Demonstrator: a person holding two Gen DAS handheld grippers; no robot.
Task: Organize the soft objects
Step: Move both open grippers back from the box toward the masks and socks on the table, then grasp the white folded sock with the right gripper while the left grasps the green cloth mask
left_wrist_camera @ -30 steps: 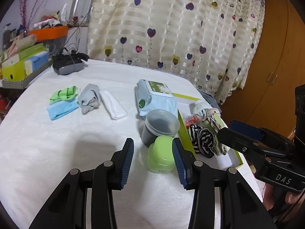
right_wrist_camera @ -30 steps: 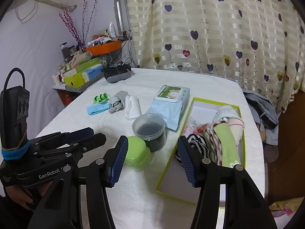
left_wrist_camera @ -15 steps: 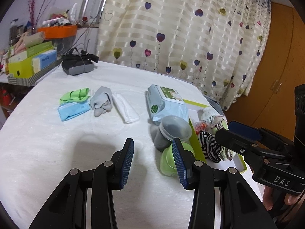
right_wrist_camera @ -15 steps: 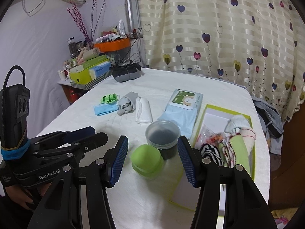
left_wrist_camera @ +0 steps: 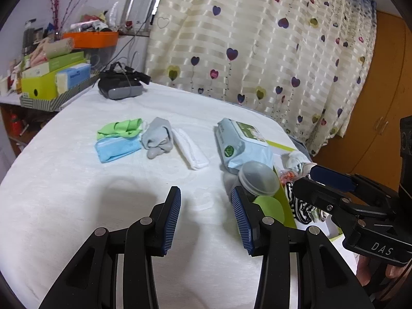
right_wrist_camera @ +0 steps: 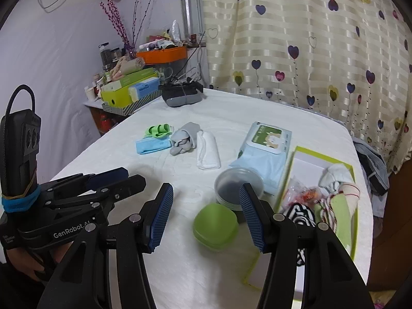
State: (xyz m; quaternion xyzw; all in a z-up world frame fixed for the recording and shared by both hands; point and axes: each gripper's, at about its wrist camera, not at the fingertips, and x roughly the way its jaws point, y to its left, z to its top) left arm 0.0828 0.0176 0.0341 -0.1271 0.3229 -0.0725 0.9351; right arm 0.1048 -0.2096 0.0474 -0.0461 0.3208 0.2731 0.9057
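Note:
Soft items lie in a row on the white table: a green cloth (left_wrist_camera: 119, 128) (right_wrist_camera: 157, 130), a light blue cloth (left_wrist_camera: 117, 149) (right_wrist_camera: 153, 145), a grey sock bundle (left_wrist_camera: 157, 137) (right_wrist_camera: 184, 139) and a white folded cloth (left_wrist_camera: 190, 150) (right_wrist_camera: 208, 152). A lime-edged box (right_wrist_camera: 354, 221) at the right holds striped socks (right_wrist_camera: 302, 215) and several other soft items. My left gripper (left_wrist_camera: 206, 221) is open and empty above bare table. My right gripper (right_wrist_camera: 207, 217) is open and empty above a green lidded container (right_wrist_camera: 215, 226).
A wet-wipes pack (left_wrist_camera: 240, 145) (right_wrist_camera: 265, 152) and a clear round tub (right_wrist_camera: 238, 188) (left_wrist_camera: 258, 181) stand beside the box. A black headset (left_wrist_camera: 119, 86) sits at the far edge. Cluttered boxes (left_wrist_camera: 49, 82) stand on a shelf at the left. A curtain hangs behind.
Both grippers have swung left; the tub, green container and box have shifted right in both views. Both stayed open and empty.

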